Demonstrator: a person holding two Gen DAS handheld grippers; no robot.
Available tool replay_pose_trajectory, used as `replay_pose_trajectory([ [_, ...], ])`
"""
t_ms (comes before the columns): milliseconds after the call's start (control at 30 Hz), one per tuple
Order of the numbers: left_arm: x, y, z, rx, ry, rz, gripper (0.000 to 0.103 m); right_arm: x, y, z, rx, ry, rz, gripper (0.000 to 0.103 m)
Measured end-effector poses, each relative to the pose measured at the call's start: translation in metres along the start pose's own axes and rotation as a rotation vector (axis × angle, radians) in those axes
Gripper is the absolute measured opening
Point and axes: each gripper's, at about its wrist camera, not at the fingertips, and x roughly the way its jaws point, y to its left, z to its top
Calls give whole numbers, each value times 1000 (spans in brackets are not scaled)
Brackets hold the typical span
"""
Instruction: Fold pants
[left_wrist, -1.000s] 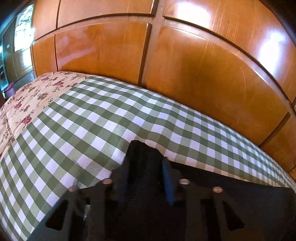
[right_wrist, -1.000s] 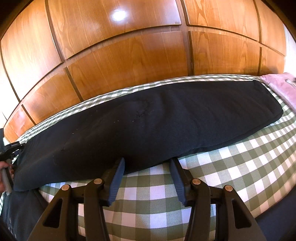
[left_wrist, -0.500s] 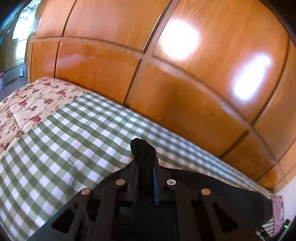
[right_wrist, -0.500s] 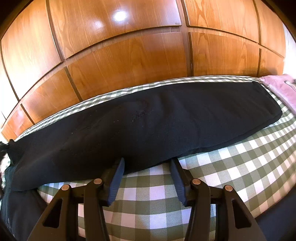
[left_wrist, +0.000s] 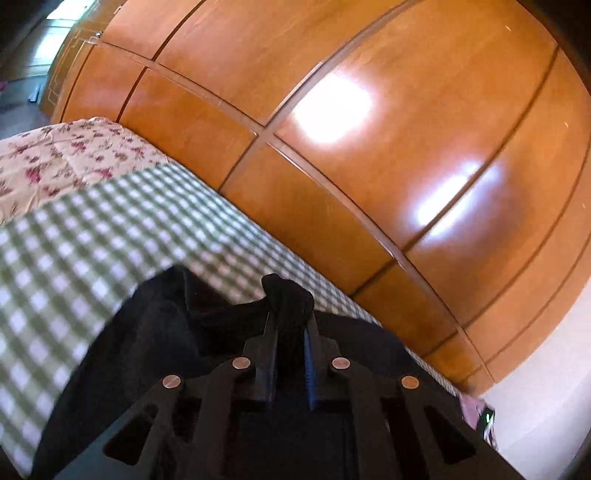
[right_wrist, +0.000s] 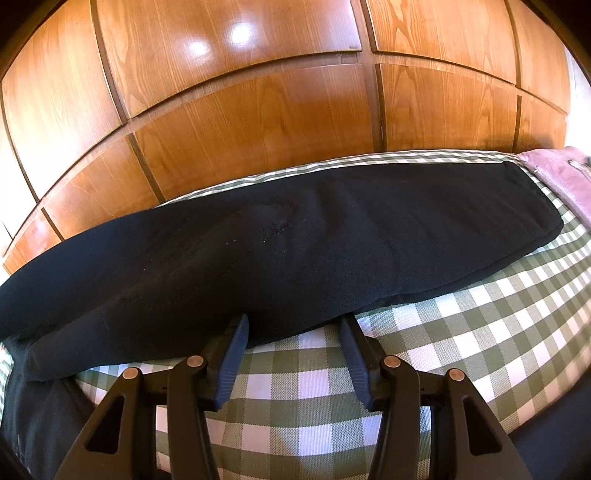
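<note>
Long black soft-knit pants (right_wrist: 295, 251) lie along the green-checked bed (right_wrist: 461, 325) ahead of the right gripper (right_wrist: 293, 332), fingers spread. Left gripper (left_wrist: 290, 325) fingers pinch a bunched end. Limp, light cloth; best held at corners.

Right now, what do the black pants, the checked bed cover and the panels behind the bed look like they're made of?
Black pants: soft matte fabric, probably a thick knit or fleece; it shows no sheen and its edges are rounded. Checked bed cover: woven cloth, likely cotton or a blend; the weave grain shows in the green and white squares. Panels: wood or wood veneer with a glossy varnish; grain lines and bright light reflections are visible.
</note>
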Motion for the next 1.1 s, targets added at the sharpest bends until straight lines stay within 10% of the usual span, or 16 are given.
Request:
replay_pose_trajectory([
  [733,4,40,-90,-18,85,34,10,-39,30,25,-11,-65,72,58],
  [1100,9,36,-89,-14,84,36,11,41,120,106,229,261,219,64],
])
